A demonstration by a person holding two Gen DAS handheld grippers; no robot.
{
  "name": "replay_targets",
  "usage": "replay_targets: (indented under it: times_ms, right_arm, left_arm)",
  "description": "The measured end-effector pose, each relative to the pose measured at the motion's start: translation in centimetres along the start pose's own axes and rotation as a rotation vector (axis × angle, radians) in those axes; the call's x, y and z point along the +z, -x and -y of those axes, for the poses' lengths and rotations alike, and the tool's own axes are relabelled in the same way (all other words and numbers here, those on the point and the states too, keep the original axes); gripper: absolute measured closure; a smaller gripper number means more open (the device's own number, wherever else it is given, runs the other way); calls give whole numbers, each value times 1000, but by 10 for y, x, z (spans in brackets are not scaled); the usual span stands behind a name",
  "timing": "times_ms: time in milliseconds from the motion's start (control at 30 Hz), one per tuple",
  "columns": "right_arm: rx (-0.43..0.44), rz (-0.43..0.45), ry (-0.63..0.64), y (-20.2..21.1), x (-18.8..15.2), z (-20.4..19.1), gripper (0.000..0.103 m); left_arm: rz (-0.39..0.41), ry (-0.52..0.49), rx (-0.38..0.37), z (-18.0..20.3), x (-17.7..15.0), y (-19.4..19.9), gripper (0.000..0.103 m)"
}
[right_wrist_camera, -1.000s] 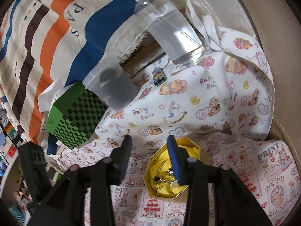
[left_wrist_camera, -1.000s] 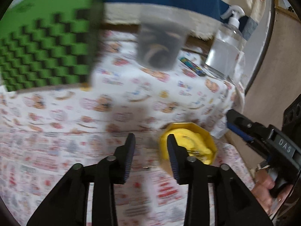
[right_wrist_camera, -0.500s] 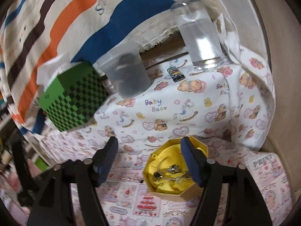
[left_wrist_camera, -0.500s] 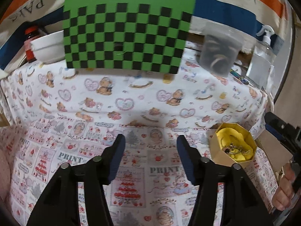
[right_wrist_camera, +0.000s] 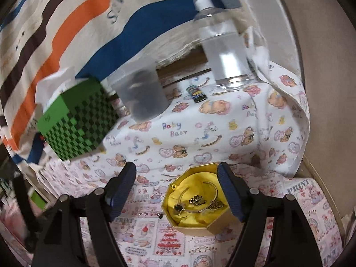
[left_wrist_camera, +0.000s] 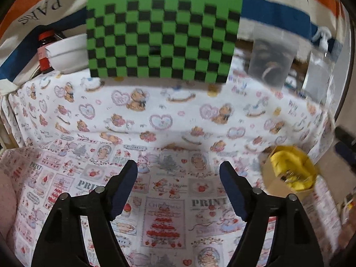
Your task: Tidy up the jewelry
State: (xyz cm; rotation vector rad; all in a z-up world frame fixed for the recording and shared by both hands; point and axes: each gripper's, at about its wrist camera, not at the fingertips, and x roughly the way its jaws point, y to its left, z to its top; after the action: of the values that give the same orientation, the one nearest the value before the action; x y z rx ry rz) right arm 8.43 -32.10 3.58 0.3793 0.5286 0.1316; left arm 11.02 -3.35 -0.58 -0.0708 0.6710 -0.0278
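A gold octagonal jewelry box [right_wrist_camera: 195,202] with yellow lining sits on the printed cloth; inside lie a thin bangle [right_wrist_camera: 213,191] and small dark and gold pieces [right_wrist_camera: 195,200]. The box also shows blurred at the right of the left wrist view [left_wrist_camera: 289,173]. A tiny dark piece [right_wrist_camera: 159,215] lies on the cloth just left of the box. My right gripper [right_wrist_camera: 176,184] is open and empty, with the box between its fingers' line of sight. My left gripper [left_wrist_camera: 178,187] is open and empty over bare cloth, left of the box.
A green checkered box [left_wrist_camera: 162,35] [right_wrist_camera: 77,120] stands at the back, with a cloudy plastic cup [right_wrist_camera: 140,95], a clear pump bottle [right_wrist_camera: 222,51], a small dark item [right_wrist_camera: 195,93], and a white bowl [left_wrist_camera: 66,55] with a red-capped bottle [left_wrist_camera: 44,51]. A wall [right_wrist_camera: 322,66] bounds the right.
Both grippers have opened wider. The left view has swung left and pulled back from the yellow box; the right gripper has backed off a little from the box.
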Motion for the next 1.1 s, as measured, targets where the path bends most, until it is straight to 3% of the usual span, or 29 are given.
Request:
replay_targets:
  times_ms: [200, 367, 667, 800, 967, 1100]
  right_arm:
    - [-16, 20, 7, 9, -6, 0, 30]
    - [11, -36, 2, -2, -14, 0, 30]
    - [-64, -97, 4, -21, -18, 8, 30]
    - [-69, -120, -24, -28, -20, 16, 30]
    - [-54, -129, -77, -31, -18, 29, 30]
    - [-55, -120, -77, -28, -15, 29, 30]
  left_arm:
    - [-20, 4, -8, -2, -3, -6, 28]
    - [-17, 1, -1, -2, -4, -7, 28]
    - [-5, -3, -20, 1, -3, -5, 28]
    - [-45, -43, -106, 21, -4, -12, 29]
    - [-148, -132, -195, 51, -7, -30, 56]
    - [-196, -157, -250, 68, -6, -36, 59]
